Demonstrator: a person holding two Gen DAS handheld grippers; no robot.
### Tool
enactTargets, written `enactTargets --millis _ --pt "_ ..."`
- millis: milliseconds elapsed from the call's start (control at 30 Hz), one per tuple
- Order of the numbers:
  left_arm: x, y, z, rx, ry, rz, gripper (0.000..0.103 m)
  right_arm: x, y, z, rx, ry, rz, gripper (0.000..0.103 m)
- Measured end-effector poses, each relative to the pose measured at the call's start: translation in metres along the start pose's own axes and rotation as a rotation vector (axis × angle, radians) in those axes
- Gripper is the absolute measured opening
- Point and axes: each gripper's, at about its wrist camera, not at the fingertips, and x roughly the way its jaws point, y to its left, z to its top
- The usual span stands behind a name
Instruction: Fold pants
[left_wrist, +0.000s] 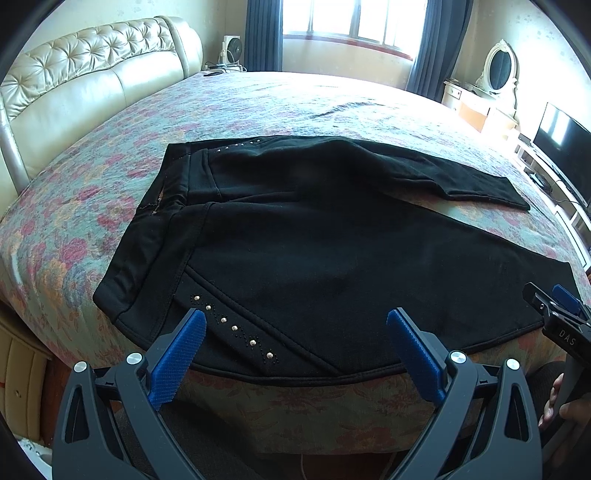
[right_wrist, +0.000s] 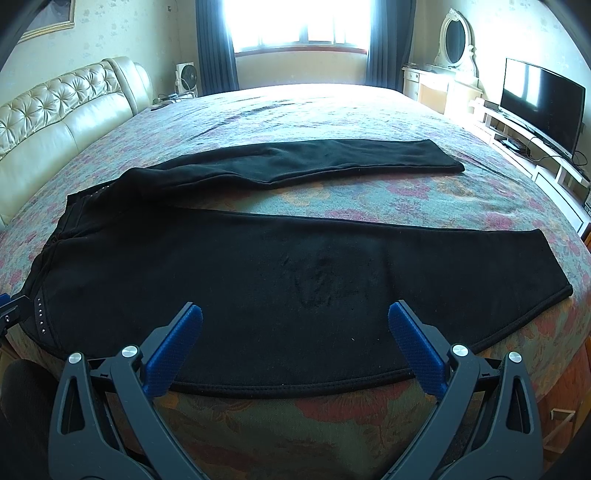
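Black pants (left_wrist: 314, 240) lie spread flat on the bed, waistband to the left, both legs running to the right with a gap between them. A row of studs (left_wrist: 232, 326) marks the near hip. My left gripper (left_wrist: 295, 321) is open and empty, hovering over the near edge by the waist. My right gripper (right_wrist: 295, 317) is open and empty above the near leg (right_wrist: 295, 280). The far leg (right_wrist: 314, 158) lies farther back. The right gripper also shows at the right edge of the left wrist view (left_wrist: 557, 314).
The bed has a floral cover (right_wrist: 332, 110) and a cream tufted headboard (left_wrist: 74, 85) at the left. A dresser with an oval mirror (right_wrist: 454, 40) and a TV (right_wrist: 543, 96) on a low stand stand to the right. A window (right_wrist: 299, 22) is behind.
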Motion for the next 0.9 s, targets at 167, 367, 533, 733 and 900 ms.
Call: enactTargets --millis 167,367,533,733,900 --pt "0.002 0.002 0.002 0.004 0.001 -0.003 0.098 0.009 0.001 0.002 0.000 0.023 0.006 0.101" --pt "0.002 -0.003 0.002 0.028 -0.006 -0.006 0.098 0.017 0.008 0.003 -0.011 0.038 0.016 0.101" --pt "0.007 0.001 0.009 0.025 0.031 -0.087 0.098 0.022 0.011 0.008 -0.014 0.039 0.026 0.101" --pt "0.012 0.044 0.051 0.061 0.005 -0.190 0.098 0.026 0.014 0.015 -0.019 0.042 0.046 0.101" --pt "0.029 0.108 0.098 0.008 -0.033 -0.198 0.098 0.032 0.017 0.020 -0.008 0.052 0.064 0.101"
